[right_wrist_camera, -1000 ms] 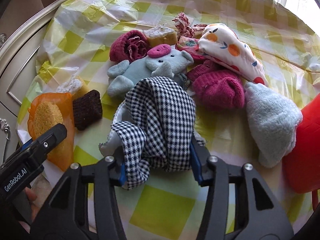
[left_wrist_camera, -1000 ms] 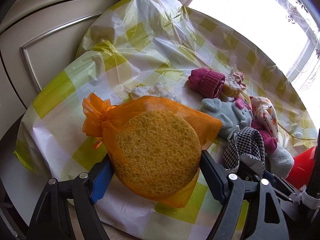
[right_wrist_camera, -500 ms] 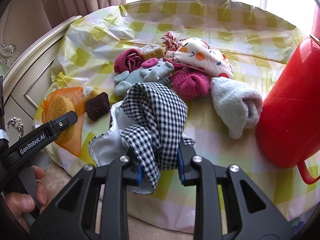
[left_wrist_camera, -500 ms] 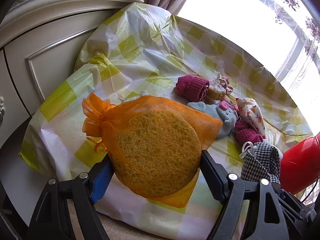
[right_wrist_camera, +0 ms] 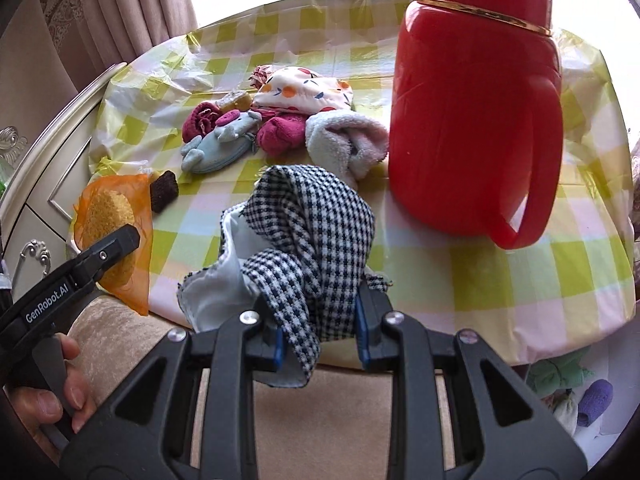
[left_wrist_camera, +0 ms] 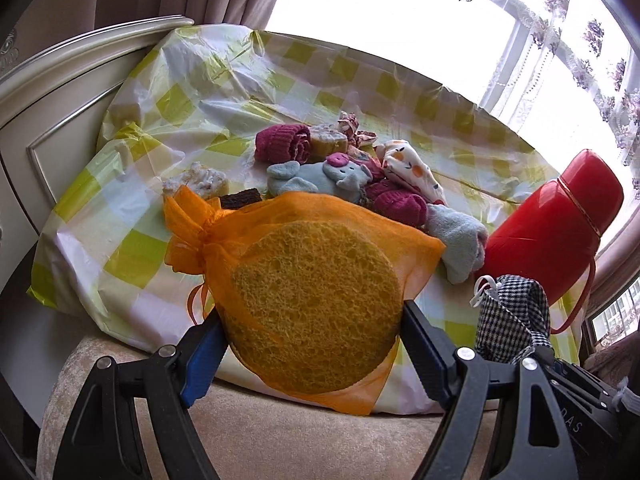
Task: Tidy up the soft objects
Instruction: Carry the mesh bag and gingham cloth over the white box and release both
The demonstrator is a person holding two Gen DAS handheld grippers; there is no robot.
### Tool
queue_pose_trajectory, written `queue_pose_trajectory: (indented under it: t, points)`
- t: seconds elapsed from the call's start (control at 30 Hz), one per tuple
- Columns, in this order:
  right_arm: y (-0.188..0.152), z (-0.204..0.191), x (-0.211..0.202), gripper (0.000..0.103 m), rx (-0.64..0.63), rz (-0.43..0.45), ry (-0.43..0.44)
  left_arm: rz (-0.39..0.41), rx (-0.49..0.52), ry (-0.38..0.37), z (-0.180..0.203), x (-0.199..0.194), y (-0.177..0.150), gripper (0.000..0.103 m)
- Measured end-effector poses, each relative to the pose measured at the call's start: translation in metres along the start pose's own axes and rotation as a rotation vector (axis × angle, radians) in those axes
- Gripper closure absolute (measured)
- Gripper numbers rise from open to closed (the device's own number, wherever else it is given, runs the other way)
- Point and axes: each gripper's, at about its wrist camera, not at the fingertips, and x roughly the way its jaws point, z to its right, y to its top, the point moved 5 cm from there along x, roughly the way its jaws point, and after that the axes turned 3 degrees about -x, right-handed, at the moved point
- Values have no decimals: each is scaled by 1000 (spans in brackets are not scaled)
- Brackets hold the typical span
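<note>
My left gripper [left_wrist_camera: 310,344] is shut on an orange mesh bag with a round yellow sponge inside [left_wrist_camera: 316,304], held above the near table edge. It also shows in the right wrist view [right_wrist_camera: 110,216]. My right gripper [right_wrist_camera: 318,340] is shut on a black-and-white checked cloth [right_wrist_camera: 312,228], also held off the table; the cloth shows in the left wrist view [left_wrist_camera: 512,316]. On the table lie a grey elephant plush [right_wrist_camera: 218,144], dark red knit pieces [right_wrist_camera: 280,136], a fruit-print pouch [right_wrist_camera: 304,90], a pale blue towel roll [right_wrist_camera: 344,144] and a dark brown sponge [right_wrist_camera: 164,192].
A tall red thermos jug [right_wrist_camera: 476,112] stands on the yellow-checked tablecloth [right_wrist_camera: 520,272] at the right. A white cabinet [left_wrist_camera: 60,120] is left of the table. A beige cushioned seat [right_wrist_camera: 332,412] lies below the grippers. Soft items lie on the floor at lower right [right_wrist_camera: 576,400].
Both grippers have pulled back and up from the table with their loads. More of the table, the red jug and the beige seat have come into view.
</note>
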Motion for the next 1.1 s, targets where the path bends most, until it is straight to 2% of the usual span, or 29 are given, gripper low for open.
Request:
queue_pose_trajectory:
  t: [0.4, 0.63, 0.87, 1.1]
  points:
    - [-32, 64, -46, 74, 65, 14, -95, -57, 162, -98, 75, -15, -42, 21]
    - [-56, 115, -79, 73, 127, 19, -187, -90, 251, -159, 117, -23, -64, 21]
    - [-85, 168, -119, 73, 203, 16, -303, -115, 383, -272, 173, -38, -96, 21]
    - [-118, 207, -156, 65, 269, 13, -394, -165, 525, -390, 222, -55, -135, 20]
